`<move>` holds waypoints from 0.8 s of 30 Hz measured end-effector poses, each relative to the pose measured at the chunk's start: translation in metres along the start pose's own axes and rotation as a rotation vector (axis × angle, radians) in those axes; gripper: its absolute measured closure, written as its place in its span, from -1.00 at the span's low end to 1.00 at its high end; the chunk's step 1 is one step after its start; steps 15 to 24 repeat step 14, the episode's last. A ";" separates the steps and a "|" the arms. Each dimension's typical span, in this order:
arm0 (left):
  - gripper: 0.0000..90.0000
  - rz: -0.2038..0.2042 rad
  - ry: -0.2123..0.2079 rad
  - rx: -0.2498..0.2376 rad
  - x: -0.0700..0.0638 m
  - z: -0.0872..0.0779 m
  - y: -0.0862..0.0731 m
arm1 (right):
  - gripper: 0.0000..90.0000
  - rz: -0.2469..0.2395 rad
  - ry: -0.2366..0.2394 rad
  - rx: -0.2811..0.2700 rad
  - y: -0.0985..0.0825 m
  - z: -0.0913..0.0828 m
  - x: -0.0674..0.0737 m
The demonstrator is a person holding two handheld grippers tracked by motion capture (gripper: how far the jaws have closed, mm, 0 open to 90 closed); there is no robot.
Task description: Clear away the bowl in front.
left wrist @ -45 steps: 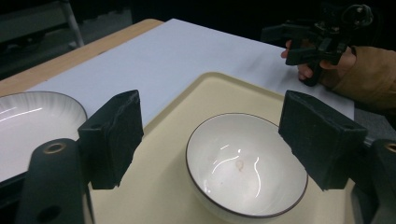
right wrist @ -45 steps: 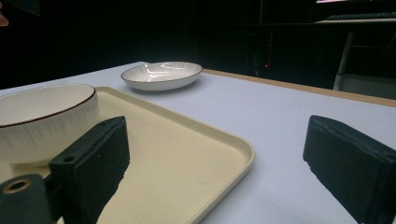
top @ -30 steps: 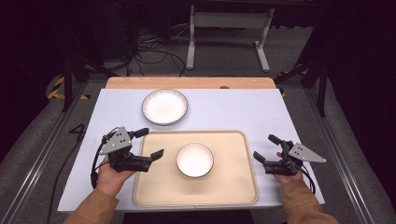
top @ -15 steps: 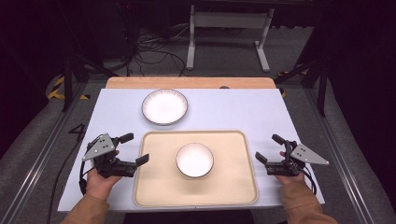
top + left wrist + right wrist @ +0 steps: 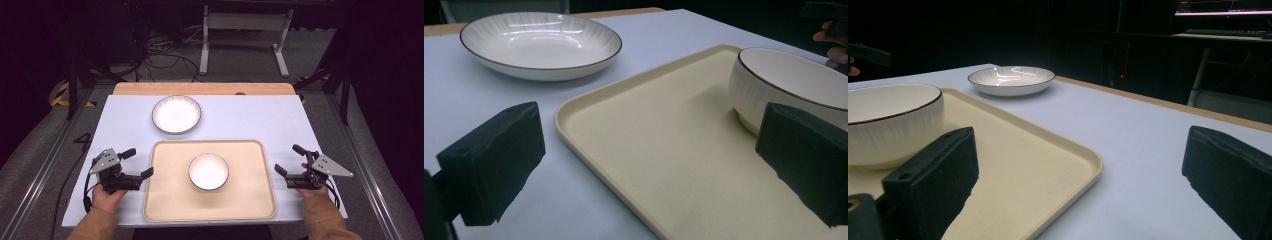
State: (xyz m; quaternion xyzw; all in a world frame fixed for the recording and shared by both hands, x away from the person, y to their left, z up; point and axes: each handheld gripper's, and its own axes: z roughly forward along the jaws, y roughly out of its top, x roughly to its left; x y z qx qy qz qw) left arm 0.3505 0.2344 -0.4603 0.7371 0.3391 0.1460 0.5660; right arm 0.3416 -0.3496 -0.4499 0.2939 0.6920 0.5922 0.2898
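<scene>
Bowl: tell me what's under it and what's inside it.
The bowl stands on the beige tray, near its middle. Its inside looks plain white and empty. The tray patch beneath its base is covered.

Left gripper [image 5: 139,163] drawn back from over the tray [image 5: 165,200] toward the near-left of the table and lowered, now just off the tray's left rim; jaws just opened wider, nothing between them

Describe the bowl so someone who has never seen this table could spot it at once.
On the pale table a beige tray lies at the near edge. The bowl sits mid-tray: white, deep, dark-rimmed. The plate beyond is wider, shallower and off the tray.
</scene>
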 end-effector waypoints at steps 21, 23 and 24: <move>-1.00 -0.017 0.003 -0.034 0.001 -0.003 -0.004 | -0.95 0.022 -0.005 0.002 -0.002 0.002 -0.002; -1.00 -0.017 0.003 -0.034 0.001 -0.003 -0.004 | -0.95 0.022 -0.005 0.002 -0.002 0.002 -0.002; -1.00 -0.017 0.003 -0.034 0.001 -0.003 -0.004 | -0.95 0.022 -0.005 0.002 -0.002 0.002 -0.002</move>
